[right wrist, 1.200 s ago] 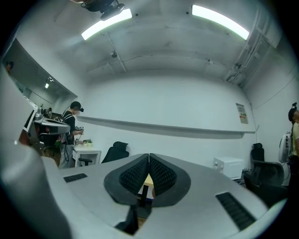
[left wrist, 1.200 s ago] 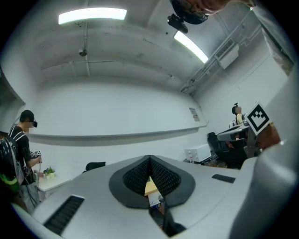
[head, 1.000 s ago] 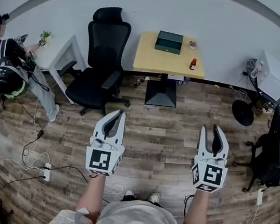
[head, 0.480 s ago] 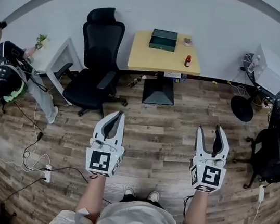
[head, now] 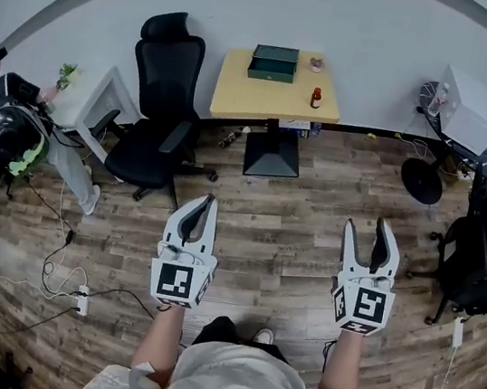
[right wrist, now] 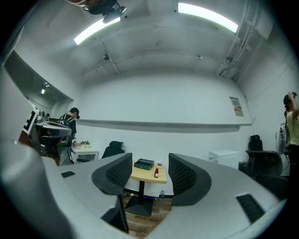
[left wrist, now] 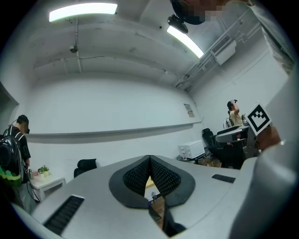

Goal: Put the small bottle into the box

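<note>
Right gripper [head: 368, 229] apart, empty; left gripper [head: 206, 200] pressed together. Small bottle [head: 316, 98] far at 12 o'clock, near green box [head: 274, 63]: may topple from a hasty, off-center grab.

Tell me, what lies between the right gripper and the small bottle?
From the right gripper to the small bottle: bare wooden floor, then the table's edge, in the head view.

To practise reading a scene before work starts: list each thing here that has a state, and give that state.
left gripper: shut, empty.
right gripper: open, empty.
box: closed, on the table.
small bottle: upright on the table, outside the box.
office chair: unoccupied.
</note>
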A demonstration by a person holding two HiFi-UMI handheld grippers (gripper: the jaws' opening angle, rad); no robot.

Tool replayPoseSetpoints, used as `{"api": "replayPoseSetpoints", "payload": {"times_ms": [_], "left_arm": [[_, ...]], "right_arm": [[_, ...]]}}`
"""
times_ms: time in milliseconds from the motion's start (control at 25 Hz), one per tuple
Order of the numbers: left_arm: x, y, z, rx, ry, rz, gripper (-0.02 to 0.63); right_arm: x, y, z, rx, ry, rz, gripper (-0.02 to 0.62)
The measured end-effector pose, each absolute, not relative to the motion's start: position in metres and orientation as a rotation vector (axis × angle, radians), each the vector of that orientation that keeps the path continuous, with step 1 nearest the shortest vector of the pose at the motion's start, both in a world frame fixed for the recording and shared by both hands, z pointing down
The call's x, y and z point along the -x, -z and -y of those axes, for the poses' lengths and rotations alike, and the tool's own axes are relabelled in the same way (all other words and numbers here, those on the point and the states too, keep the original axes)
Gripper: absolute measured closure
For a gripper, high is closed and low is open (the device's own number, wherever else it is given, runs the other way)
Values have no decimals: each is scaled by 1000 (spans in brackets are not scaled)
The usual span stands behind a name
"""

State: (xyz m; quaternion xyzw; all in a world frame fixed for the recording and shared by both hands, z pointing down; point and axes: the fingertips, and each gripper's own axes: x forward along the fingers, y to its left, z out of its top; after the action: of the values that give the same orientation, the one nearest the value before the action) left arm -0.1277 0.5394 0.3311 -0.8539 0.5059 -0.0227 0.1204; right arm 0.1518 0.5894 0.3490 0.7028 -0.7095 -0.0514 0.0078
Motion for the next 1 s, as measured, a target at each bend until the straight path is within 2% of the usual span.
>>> {"api": "replayPoseSetpoints", "payload": {"times_ms": [560,1000], "left_arm": [[107,-336,-504,2490,53,-1495,598],[129,-347,-402,2509,30,-1510,598]], "right_arm": [[-168,-354,-549,-2168,169,2234,351],[-146,-358,-449,-2136,170,2204,351]]}}
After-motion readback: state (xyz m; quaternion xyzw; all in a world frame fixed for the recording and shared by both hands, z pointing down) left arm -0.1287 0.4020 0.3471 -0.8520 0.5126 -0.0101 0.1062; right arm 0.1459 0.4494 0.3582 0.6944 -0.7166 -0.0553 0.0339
